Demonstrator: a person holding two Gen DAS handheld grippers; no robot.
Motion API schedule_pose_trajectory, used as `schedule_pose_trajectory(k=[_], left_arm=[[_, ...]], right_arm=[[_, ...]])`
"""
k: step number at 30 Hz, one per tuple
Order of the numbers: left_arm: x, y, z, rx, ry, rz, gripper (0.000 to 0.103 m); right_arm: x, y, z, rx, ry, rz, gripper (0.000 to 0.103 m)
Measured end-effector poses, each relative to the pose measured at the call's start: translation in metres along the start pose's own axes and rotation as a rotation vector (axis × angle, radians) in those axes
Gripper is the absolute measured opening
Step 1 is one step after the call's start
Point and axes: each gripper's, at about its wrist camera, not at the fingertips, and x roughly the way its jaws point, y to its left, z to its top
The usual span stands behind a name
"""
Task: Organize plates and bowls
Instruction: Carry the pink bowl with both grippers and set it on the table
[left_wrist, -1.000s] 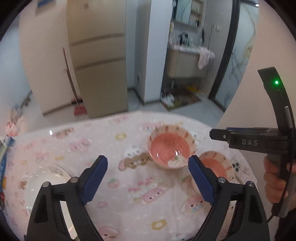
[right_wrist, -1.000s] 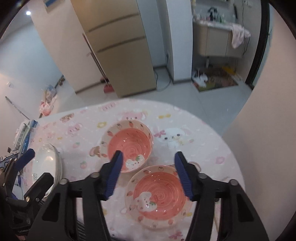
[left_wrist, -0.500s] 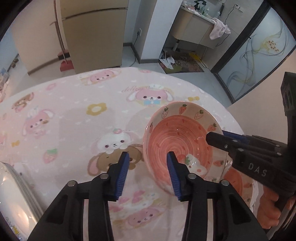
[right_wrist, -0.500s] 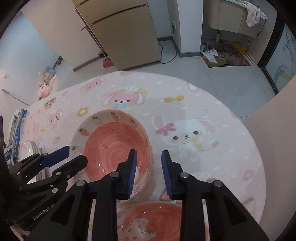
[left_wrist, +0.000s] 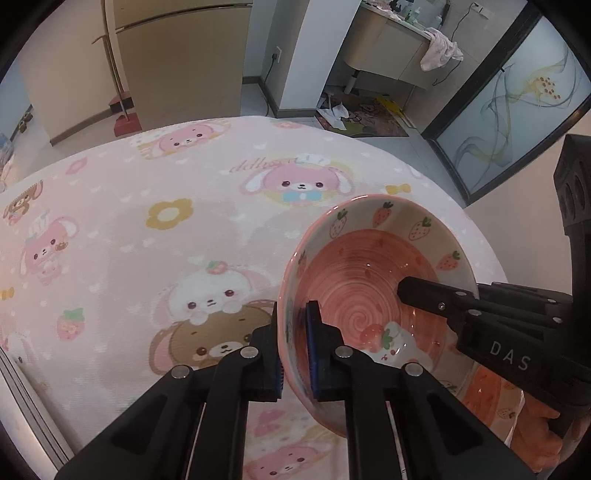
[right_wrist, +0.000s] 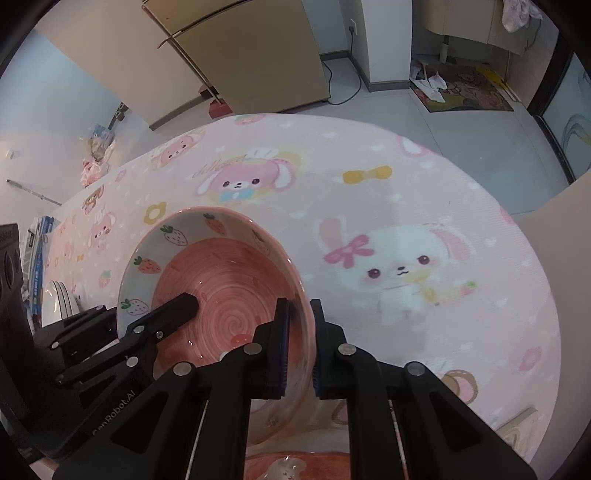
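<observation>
Covering the round table, pink cartoon tablecloth (left_wrist: 155, 229) lying broad and bare toward the far curved edge, floor beyond. Left of it, white plates (right_wrist: 59, 299) stacked at the table's near-left edge. Strawberry bowl (left_wrist: 373, 280) tilted, pinched at both sides: left gripper (left_wrist: 295, 347) clamped on its left rim, right gripper (right_wrist: 299, 343) clamped on its right rim. Second pink bowl (right_wrist: 295, 467) just beneath, near the front edge, mostly hidden.
</observation>
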Motion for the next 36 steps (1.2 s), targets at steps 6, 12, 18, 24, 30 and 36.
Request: schedule_pose_trajectory(k=[6,12,18,24,30,36], left_arm=[[-0.016,-0.004,-0.001,0.020,-0.032,0.012,0.010],[-0.053,-0.011,-0.001,0.034,-0.091,0.025,0.010],[-0.092,-0.027,-0.007,0.056,-0.137,0.023,0.010],[-0.113,-0.049,-0.024,0.087,-0.156,-0.016,0.010],[-0.117,-0.077,-0.044,0.140,-0.155,-0.042,0.011],[-0.106,-0.103,-0.060,0.189,-0.132,-0.022,0.011]], right_arm=[[-0.008,-0.001,-0.001,0.025,-0.009,0.032,0.008],[-0.040,0.011,-0.002,0.010,-0.063,0.044,0.008],[-0.076,0.024,-0.010,-0.018,-0.108,0.037,0.008],[-0.109,0.024,-0.030,-0.028,-0.146,-0.002,0.008],[-0.126,0.013,-0.055,-0.001,-0.152,-0.051,0.008],[-0.125,-0.008,-0.075,0.026,-0.152,-0.079,0.010]])
